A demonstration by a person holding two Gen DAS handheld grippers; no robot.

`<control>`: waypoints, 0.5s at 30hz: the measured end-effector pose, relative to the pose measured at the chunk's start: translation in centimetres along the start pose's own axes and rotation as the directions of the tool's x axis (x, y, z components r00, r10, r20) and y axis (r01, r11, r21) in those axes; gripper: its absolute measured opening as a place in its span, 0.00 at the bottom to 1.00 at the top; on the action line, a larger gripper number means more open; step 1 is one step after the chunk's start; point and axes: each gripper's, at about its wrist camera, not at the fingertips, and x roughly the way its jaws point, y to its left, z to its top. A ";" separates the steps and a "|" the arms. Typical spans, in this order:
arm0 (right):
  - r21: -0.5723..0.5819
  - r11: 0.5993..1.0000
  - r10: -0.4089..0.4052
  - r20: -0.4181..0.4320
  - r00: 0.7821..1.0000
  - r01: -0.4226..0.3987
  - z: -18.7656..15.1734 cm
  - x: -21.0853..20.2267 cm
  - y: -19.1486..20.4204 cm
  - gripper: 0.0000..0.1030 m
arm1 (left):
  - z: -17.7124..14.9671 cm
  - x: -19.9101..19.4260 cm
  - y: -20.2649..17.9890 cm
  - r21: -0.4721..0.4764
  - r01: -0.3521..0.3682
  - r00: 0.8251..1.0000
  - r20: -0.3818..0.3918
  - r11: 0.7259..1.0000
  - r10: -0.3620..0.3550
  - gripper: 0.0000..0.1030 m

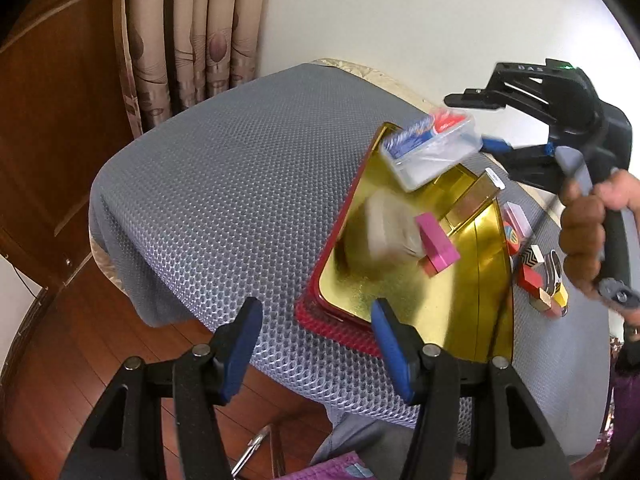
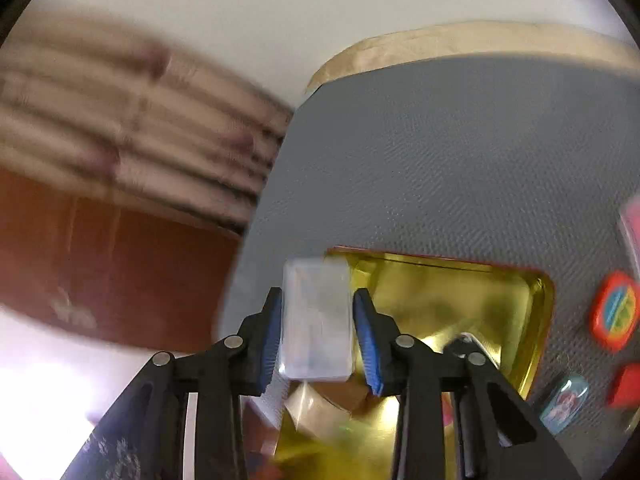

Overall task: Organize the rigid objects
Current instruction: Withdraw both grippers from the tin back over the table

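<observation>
Blue-padded fingers (image 2: pixel 276 336) of the right gripper (image 2: pixel 316 338) stood slightly apart around the clear plastic case (image 2: pixel 316 320), barely gripping it, above the far corner of the gold tray (image 1: pixel 420 304). Left gripper (image 1: pixel 316 344) hung open and empty near the tray's front. Released there, the case might catch the rim and tip onto the grey surface (image 1: pixel 240 184).
</observation>
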 end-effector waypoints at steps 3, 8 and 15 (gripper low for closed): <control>-0.179 0.954 -0.233 0.055 0.971 0.239 0.5 -1.1 1.4 0.72 | -0.1 -0.2 -0.2 0.016 -0.007 1.000 0.005 1.000 0.007 0.56; -0.306 0.936 -0.112 0.215 0.970 0.176 -1.0 -6.7 3.0 0.72 | -0.1 -0.1 -0.1 0.015 -0.013 1.000 0.010 1.000 0.013 0.56; -0.447 0.892 0.023 -0.108 0.994 -0.069 -9.5 -6.2 3.6 0.73 | 0.3 -5.0 4.0 -0.188 0.003 0.976 0.216 0.982 0.038 0.56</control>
